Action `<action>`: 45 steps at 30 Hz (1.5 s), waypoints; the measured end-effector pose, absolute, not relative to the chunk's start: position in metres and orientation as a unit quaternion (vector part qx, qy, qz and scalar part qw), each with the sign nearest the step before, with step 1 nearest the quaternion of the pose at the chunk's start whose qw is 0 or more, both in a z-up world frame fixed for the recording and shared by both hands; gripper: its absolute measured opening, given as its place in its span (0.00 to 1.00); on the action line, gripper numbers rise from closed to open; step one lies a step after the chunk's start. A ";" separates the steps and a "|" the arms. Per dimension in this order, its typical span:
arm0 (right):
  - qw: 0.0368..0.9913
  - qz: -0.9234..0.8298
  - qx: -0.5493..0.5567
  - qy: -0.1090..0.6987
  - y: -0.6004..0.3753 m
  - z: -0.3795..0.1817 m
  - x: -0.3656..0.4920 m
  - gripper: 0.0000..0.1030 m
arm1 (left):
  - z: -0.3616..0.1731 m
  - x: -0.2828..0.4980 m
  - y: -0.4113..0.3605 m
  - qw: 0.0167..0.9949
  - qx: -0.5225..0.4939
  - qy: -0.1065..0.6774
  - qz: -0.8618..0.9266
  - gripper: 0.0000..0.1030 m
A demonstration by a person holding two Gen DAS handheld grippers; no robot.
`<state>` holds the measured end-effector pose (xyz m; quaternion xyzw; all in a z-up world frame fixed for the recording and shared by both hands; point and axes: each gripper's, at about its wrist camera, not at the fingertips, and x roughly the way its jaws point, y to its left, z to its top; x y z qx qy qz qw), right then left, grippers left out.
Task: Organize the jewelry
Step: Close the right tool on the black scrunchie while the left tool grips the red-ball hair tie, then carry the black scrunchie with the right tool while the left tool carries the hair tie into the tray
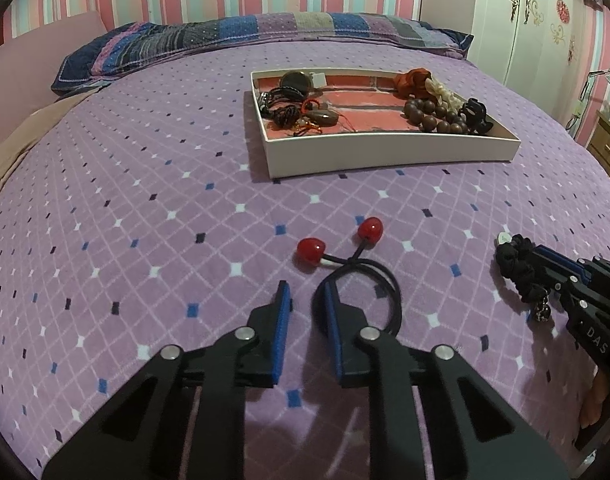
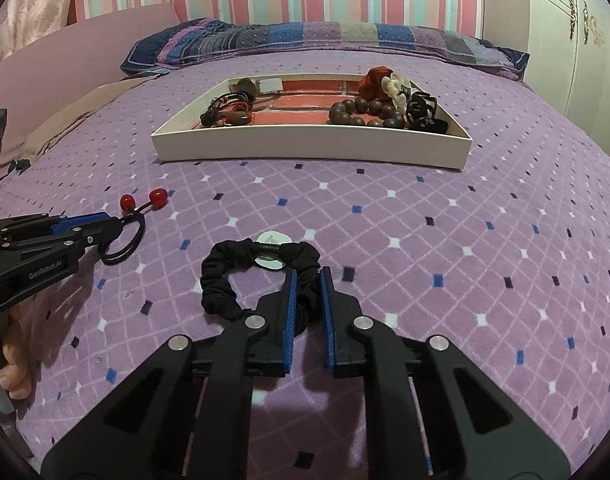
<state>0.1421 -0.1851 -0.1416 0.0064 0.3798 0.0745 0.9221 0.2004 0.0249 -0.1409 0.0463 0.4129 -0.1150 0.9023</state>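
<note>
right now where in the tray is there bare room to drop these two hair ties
The tray is bare through its middle: the red floor between the dark cord tangle at its left end and the wooden bead bracelet at its right. Both ends are crowded; the right also holds an orange scrunchie and a black claw clip. The bedspread before the tray is free too.

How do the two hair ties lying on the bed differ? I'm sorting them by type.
The cherry hair tie is a thin, smooth black cord carrying two red beads; the black scrunchie is thick, gathered fabric with a white round tag. The cherry hair tie lies at the left gripper, the scrunchie between the right gripper's jaws. Both are black loops on the purple blanket, outside the tray.
</note>
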 end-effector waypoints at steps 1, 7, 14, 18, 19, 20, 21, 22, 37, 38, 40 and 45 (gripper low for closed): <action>0.922 0.075 0.007 0.379 -0.185 -0.141 0.140 0.11 | -0.141 0.201 0.025 0.902 0.046 0.413 -0.115 0.15; 0.922 0.076 0.013 0.379 -0.187 -0.140 0.140 0.10 | -0.141 0.200 0.024 0.903 0.047 0.412 -0.112 0.08; 0.924 0.075 0.040 0.373 -0.199 -0.135 0.143 0.10 | -0.134 0.197 0.023 0.906 0.042 0.404 -0.116 0.04; 0.927 0.071 0.050 0.364 -0.209 -0.129 0.151 0.10 | -0.124 0.197 0.022 0.911 0.036 0.393 -0.122 0.03; 0.929 0.070 0.052 0.360 -0.211 -0.127 0.153 0.10 | -0.121 0.198 0.021 0.912 0.035 0.390 -0.123 0.03; 0.930 0.069 0.053 0.356 -0.214 -0.125 0.155 0.10 | -0.118 0.199 0.020 0.913 0.034 0.386 -0.124 0.03; 0.931 0.069 0.054 0.354 -0.216 -0.123 0.156 0.10 | -0.115 0.200 0.019 0.914 0.034 0.384 -0.125 0.03; 0.932 0.069 0.055 0.350 -0.218 -0.120 0.160 0.10 | -0.110 0.202 0.017 0.916 0.033 0.378 -0.126 0.03; 0.955 0.071 0.044 0.283 -0.236 -0.061 0.237 0.10 | -0.036 0.273 -0.009 0.944 0.021 0.304 -0.125 0.03; 0.956 0.070 0.044 0.283 -0.236 -0.060 0.246 0.10 | -0.035 0.283 -0.010 0.944 0.016 0.306 -0.124 0.03; 0.955 0.067 0.045 0.286 -0.236 -0.060 0.265 0.10 | -0.039 0.305 -0.013 0.940 0.002 0.318 -0.124 0.03; 0.948 0.053 0.041 0.311 -0.235 -0.074 0.314 0.10 | -0.065 0.347 -0.020 0.927 -0.007 0.358 -0.112 0.03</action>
